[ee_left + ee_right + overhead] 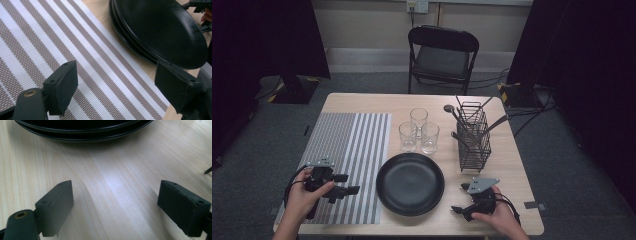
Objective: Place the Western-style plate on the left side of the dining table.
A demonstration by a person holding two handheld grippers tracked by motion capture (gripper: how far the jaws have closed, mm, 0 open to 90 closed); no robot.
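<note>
In the high view the left tool sits in the lower left of the frame over the striped mat, and the right tool sits in the lower right over bare wood, each held by a hand whose forearm is cut off by the bottom edge. Between them, low in the middle of the frame, lies the black plate on the surface. Both tools stand wide with nothing between the jaws. In the left gripper view the jaws frame the mat, and the plate fills the upper right, its far side cut off by the top edge and its near rim partly hidden behind the right-hand jaw; a doubled rim line suggests more than one plate stacked, though the count is hard to make out. In the right gripper view the plate shows as a dark rim along the top edge, the rest out of frame, with pale wood between the spread jaws. Above the plate in the high view stand three glasses close together, and to their right a wire basket holding dark utensils whose shapes are hard to tell apart. A folding chair stands beyond the surface at the top.
</note>
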